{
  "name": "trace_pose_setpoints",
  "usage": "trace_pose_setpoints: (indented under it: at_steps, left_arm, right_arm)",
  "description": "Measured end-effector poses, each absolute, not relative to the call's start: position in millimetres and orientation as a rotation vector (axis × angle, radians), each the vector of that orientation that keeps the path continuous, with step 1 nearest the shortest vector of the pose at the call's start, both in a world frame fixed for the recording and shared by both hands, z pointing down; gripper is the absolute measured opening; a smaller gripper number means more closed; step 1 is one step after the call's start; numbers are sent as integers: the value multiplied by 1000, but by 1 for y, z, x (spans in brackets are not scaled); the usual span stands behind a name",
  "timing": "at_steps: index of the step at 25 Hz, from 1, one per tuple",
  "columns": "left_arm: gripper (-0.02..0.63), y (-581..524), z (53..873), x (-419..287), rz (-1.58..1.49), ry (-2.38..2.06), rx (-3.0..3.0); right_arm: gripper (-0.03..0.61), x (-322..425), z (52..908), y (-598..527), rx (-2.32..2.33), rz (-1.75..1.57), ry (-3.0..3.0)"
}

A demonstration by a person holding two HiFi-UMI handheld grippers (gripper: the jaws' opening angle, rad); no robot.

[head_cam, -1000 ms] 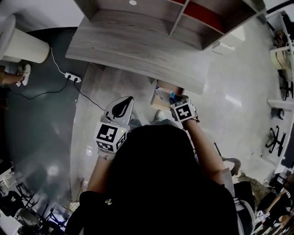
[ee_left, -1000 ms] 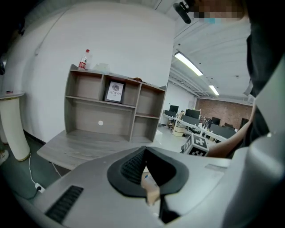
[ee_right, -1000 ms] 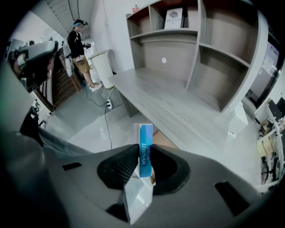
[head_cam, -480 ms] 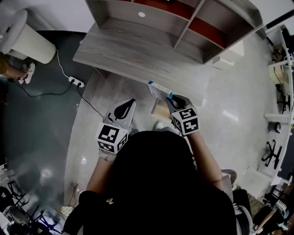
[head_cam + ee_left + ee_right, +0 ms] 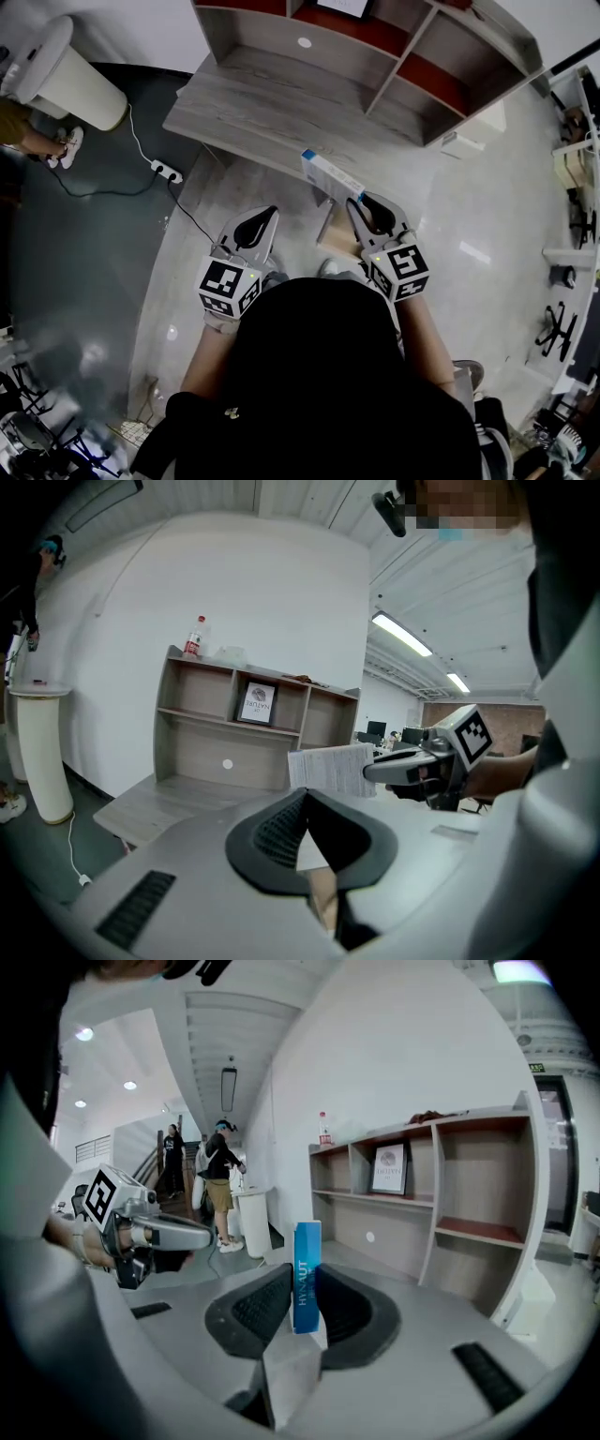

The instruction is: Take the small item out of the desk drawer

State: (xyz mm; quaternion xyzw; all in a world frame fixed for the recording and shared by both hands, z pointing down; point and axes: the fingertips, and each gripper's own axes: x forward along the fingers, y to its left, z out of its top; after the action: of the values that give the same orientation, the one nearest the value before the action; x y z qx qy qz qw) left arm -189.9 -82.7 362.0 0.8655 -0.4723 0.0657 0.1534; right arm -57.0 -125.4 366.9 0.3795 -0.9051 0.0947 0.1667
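Small flat box [image 5: 330, 175], white with a blue end, is out of the drawer [image 5: 336, 234] and up in the air, clamped at one end by the right gripper [image 5: 362, 202]. Seen from the head view, it reaches out over the front edge of the desk [image 5: 281, 103].

That grey wood-grain desk is the largest thing here. A shelf unit [image 5: 412, 56] with reddish inner boards stands along its back. On the left, a white cylindrical stand [image 5: 70, 80] stands on the dark floor.

The drawer shows as a brown, pulled-out shape below the desk's front edge, just beside the right gripper.

The left gripper [image 5: 267, 214] hangs near the desk's front edge, well apart from the box. Its jaws are closed tip to tip with nothing between them.

In the right gripper view, the box [image 5: 307, 1277] stands on its narrow edge with a dark pad pressed to each broad side, its blue printed end facing the camera.

A white power strip [image 5: 167, 171] lies on the floor by the desk's left corner, with a cable running from it. A framed picture [image 5: 256, 705] stands in one shelf compartment. A bottle [image 5: 195, 637] stands on top of the unit.
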Motion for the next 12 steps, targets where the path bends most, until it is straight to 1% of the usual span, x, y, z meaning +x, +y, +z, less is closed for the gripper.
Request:
trace_pose_setpoints:
  at_steps: [5, 12]
  left_arm:
    - [9, -81, 348, -189, 149, -1354, 2507]
    - [9, -82, 329, -189, 97, -1356, 2544]
  right_arm:
    - [78, -54, 326, -123, 1106, 164, -2689]
    - [77, -48, 290, -121, 1142, 104, -2785]
